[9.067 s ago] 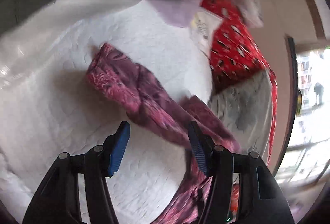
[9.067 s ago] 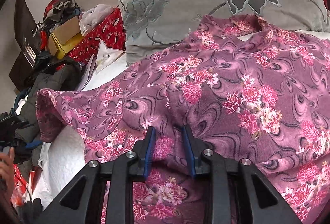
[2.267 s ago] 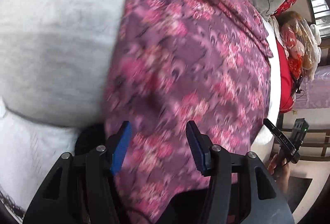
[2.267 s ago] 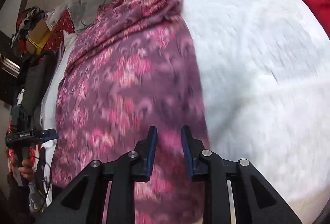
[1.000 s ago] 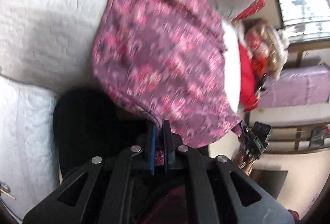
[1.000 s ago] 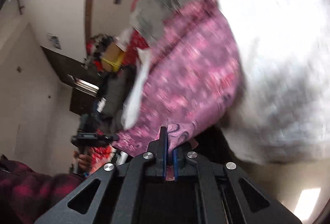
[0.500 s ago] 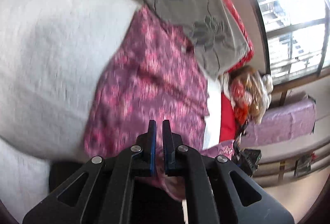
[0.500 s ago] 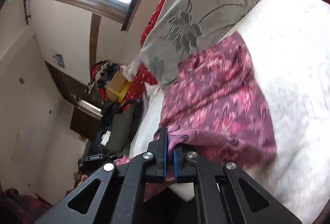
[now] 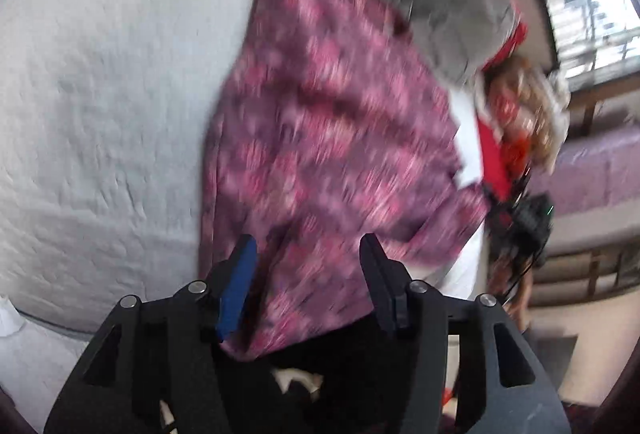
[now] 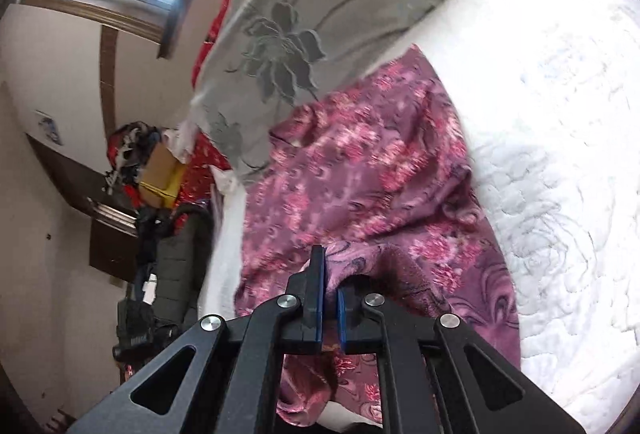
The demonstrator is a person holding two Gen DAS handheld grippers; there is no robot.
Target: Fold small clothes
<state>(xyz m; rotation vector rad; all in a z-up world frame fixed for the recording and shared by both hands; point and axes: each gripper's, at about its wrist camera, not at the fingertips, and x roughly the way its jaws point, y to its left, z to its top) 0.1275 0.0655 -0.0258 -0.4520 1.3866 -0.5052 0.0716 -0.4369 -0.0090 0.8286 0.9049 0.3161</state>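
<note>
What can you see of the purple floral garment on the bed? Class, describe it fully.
The floral garment is soft purple fabric printed with pink flowers and dark swirls. It lies spread on the white quilted bedcover, its far end against the grey flowered pillow. The right gripper is shut on a raised fold at its near edge. The left gripper has just opened, the cloth lying loose between its jaws.

Purple garment (image 10: 360, 194), pink floral print, soft knit. Spread over white quilted surface, centre of right wrist view, running from under grey flowered cushion at upper middle down to bottom centre. Near hem doubled over into thick fold at lower centre, reverse side shown. In left wrist view, garment (image 9: 320, 138) seen blurred, filling frame centre, lower edge hanging past bed edge.
</note>
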